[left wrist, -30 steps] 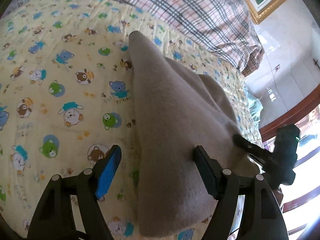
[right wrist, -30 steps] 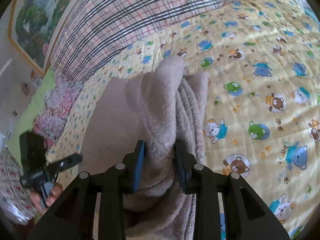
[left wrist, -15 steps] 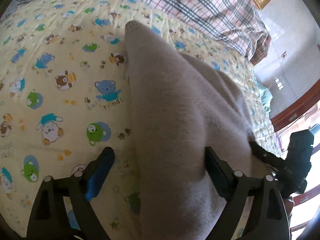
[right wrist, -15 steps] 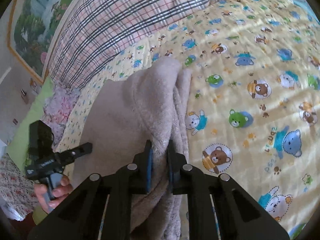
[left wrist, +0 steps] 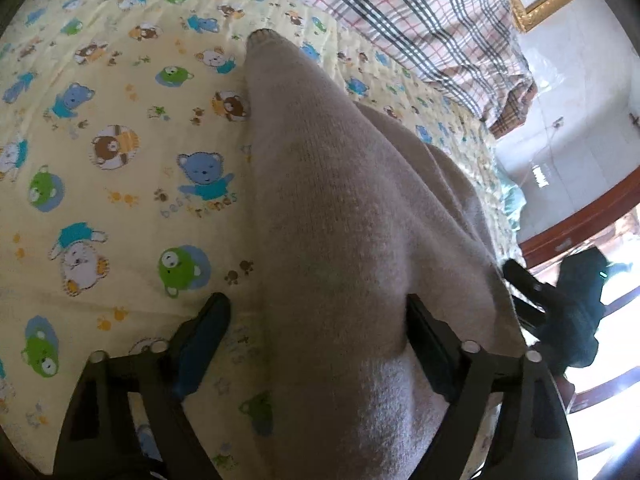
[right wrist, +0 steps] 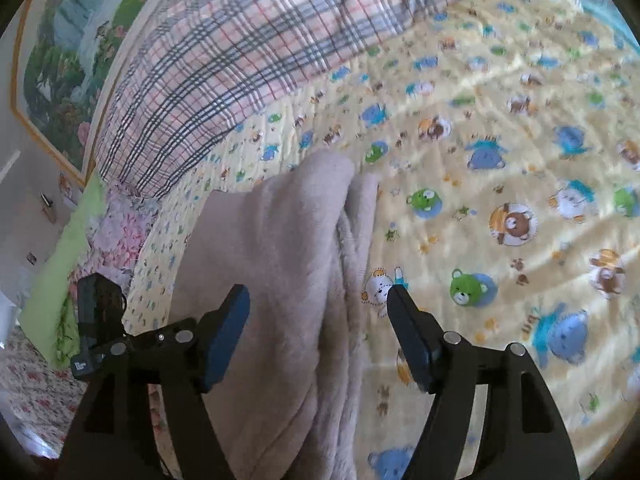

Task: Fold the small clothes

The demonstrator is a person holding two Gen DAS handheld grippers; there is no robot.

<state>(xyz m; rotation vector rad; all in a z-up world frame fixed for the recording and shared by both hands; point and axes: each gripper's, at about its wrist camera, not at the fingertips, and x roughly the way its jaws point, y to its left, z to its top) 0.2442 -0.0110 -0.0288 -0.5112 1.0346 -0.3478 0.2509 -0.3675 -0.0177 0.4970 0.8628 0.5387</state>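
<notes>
The left tongs [left wrist: 316, 320] are spread wide, straddling the left edge of the beige garment [left wrist: 340, 240], which lies folded lengthwise on the bear-print quilt [left wrist: 100, 160] of the bed. The right tongs [right wrist: 318, 312] also gape open over the garment's [right wrist: 280, 260] right edge, gripping nothing. A plaid blanket [right wrist: 208, 64] lies beyond the garment; a framed picture [right wrist: 68, 40] hangs behind.

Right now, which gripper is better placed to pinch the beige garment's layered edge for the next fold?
Right. The right gripper is open astride the beige fleece garment's stacked edge; the left gripper straddles its smooth bulge.
</notes>
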